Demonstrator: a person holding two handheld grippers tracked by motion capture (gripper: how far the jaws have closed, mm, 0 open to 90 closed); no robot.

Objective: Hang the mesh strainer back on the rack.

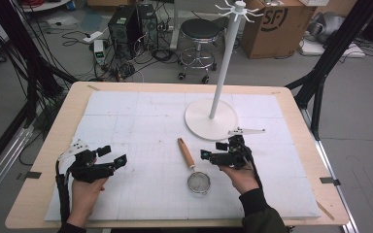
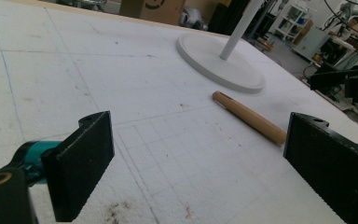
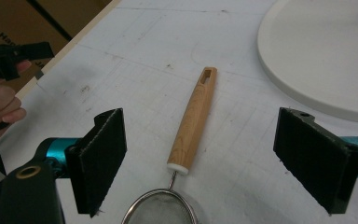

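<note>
Strainer flat on the mat, both grippers wide and empty

Strainer [image 1: 193, 170] lies on the white mat [image 1: 141, 116], its wooden handle [image 3: 193, 121] pointing toward the round base of the white stand [image 1: 211, 119] and its mesh bowl [image 1: 198, 183] nearer the person. Right gripper [image 1: 208, 154] sits just beside the strainer, level with the lower end of the handle, jaws spread and touching nothing; in the right gripper view the handle lies on the mat between them. Left gripper [image 1: 112, 156] rests well apart at the mat's left side, jaws likewise spread with nothing between them.
</note>
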